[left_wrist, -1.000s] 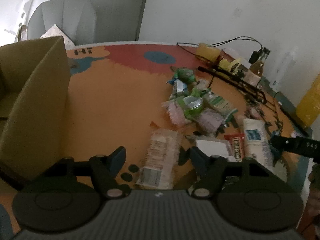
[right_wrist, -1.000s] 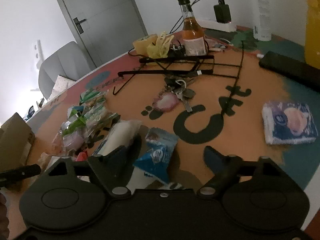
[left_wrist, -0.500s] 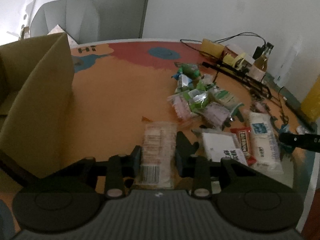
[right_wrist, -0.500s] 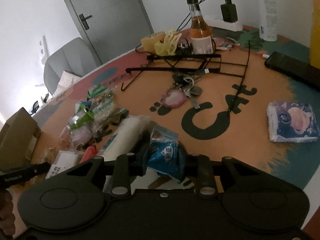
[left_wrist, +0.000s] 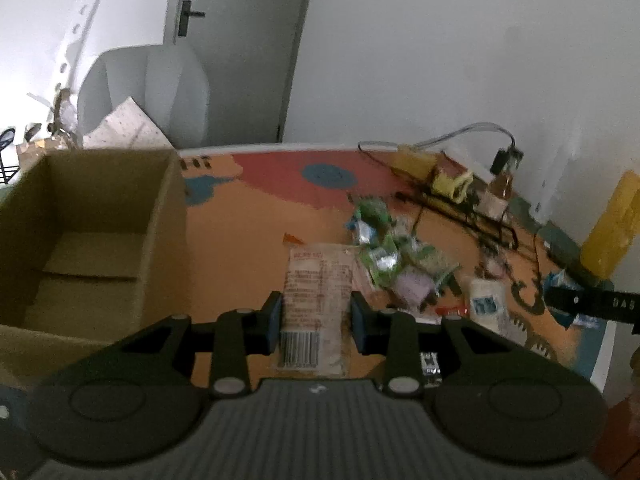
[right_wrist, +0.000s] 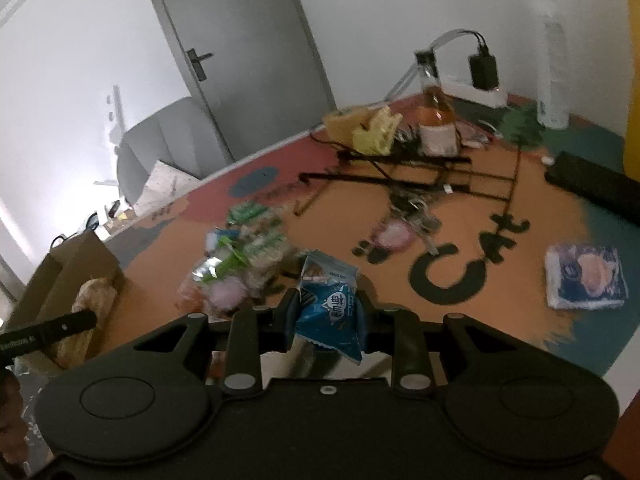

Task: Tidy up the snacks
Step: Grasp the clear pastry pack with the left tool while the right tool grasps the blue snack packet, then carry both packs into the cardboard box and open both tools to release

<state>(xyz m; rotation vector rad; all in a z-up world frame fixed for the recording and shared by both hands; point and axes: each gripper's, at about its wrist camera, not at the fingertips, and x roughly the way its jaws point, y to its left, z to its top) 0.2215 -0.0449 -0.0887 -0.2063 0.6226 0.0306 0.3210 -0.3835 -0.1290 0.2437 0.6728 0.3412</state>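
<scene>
My left gripper (left_wrist: 316, 322) is shut on a clear cracker packet (left_wrist: 316, 280) with a barcode and holds it above the table, just right of an open cardboard box (left_wrist: 92, 240). My right gripper (right_wrist: 326, 316) is shut on a blue snack packet (right_wrist: 330, 304) and holds it lifted over the table. A pile of green and pink snack packets (left_wrist: 396, 264) lies on the orange table; it also shows in the right wrist view (right_wrist: 240, 256). The box (right_wrist: 68, 268) shows at the left in the right wrist view.
A white packet (left_wrist: 486, 300) lies right of the pile. A black wire rack (right_wrist: 404, 172), keys (right_wrist: 412, 216), a bottle (right_wrist: 436, 120) and a tissue pack (right_wrist: 586, 278) sit on the table's right part. A grey chair (left_wrist: 148, 92) stands behind the box.
Both grippers closed on their packets and lifted them off the table. The left gripper moved up and toward the box, whose inside is now visible.
</scene>
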